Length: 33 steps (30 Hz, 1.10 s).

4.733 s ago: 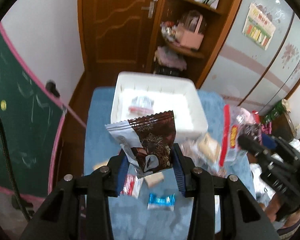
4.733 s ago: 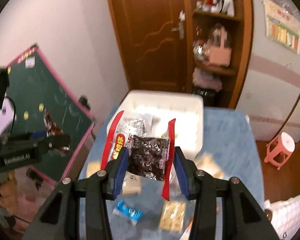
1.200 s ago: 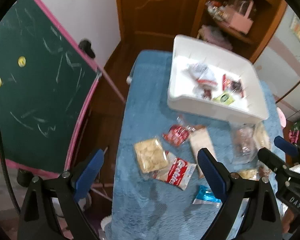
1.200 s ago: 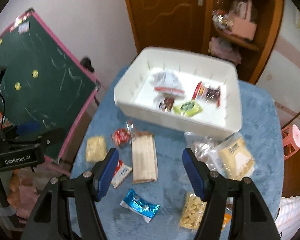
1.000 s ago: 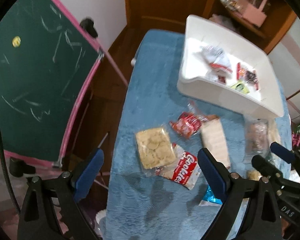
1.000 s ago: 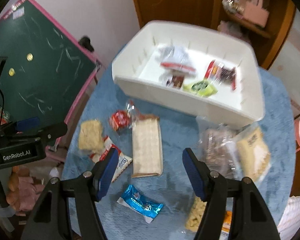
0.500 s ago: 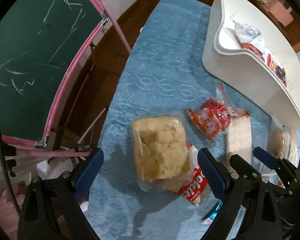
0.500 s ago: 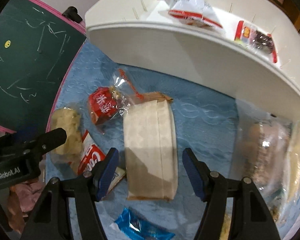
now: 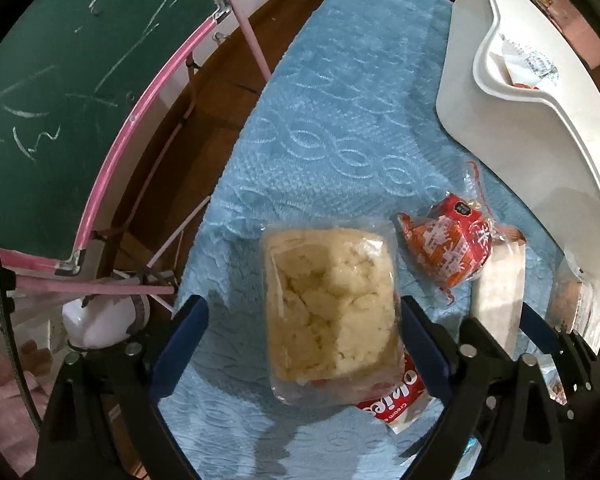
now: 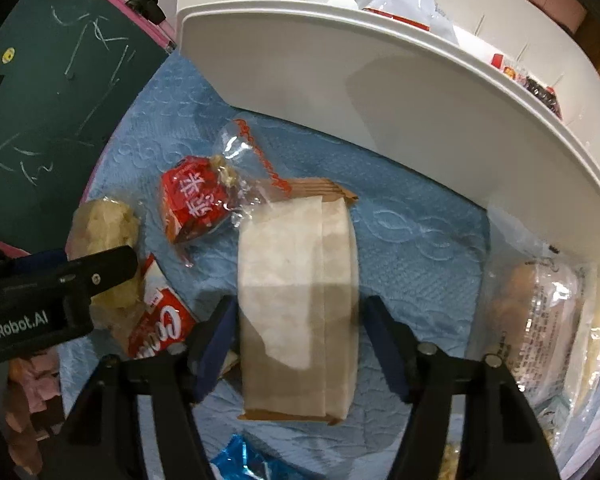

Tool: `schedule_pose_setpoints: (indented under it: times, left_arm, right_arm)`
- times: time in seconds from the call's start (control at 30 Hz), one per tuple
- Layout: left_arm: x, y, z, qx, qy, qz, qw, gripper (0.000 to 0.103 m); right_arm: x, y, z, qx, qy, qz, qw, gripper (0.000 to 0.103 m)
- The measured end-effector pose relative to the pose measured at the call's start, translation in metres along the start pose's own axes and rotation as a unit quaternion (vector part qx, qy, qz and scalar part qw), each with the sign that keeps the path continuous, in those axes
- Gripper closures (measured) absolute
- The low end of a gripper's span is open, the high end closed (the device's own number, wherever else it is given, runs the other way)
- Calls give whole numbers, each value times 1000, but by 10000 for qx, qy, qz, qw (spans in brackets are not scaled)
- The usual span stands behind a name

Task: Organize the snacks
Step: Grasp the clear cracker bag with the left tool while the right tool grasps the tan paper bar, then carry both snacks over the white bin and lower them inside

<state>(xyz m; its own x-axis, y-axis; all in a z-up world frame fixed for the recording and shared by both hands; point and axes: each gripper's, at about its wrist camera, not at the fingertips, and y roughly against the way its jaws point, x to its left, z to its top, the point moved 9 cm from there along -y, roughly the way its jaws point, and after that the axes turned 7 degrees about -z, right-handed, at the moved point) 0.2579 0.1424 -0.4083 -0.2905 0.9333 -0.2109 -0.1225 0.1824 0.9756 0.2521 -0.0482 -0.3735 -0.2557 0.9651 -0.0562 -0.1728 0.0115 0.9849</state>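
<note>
A clear bag of pale yellow biscuits [image 9: 332,308] lies on the blue cloth [image 9: 332,120], between the jaws of my left gripper [image 9: 300,340]. The jaws point down and are closing. The right pad is close to the bag's edge and the left pad stands well apart from it. My right gripper [image 10: 300,340] straddles a flat brown-and-white paper packet [image 10: 296,300]. Its jaws are closing too, each pad a small gap from the packet's sides. The white bin [image 10: 380,100] stands just beyond, with several packets inside.
A red snack packet [image 9: 448,248] lies between the two targets, and a red-and-white cookie packet [image 9: 396,400] is under the biscuit bag. A blue wrapper [image 10: 240,460] and a clear bag of brown bread [image 10: 540,312] lie nearby. A green chalkboard [image 9: 60,80] stands left of the table edge.
Both grippers have dropped toward the cloth, and their jaws have narrowed around the biscuit bag and the paper packet. The packets held several seconds ago are gone from the jaws.
</note>
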Motion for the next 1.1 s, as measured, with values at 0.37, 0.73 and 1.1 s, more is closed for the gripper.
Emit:
schedule_pose_setpoints:
  times: [0.37, 0.73, 1.1]
  left_arm:
    - [4, 4, -14, 1, 87, -178, 9998, 43]
    - [-2, 57, -50, -251, -431, -279, 9984, 43]
    - [-49, 112, -105, -437, -1614, -422, 9850, 43]
  right_arm:
    - [-14, 8, -18, -62, 4, -21, 10000, 48]
    - [-40, 67, -57, -427, -345, 58, 9985, 48]
    - [-31, 123, -91, -727, -494, 209, 9959, 47]
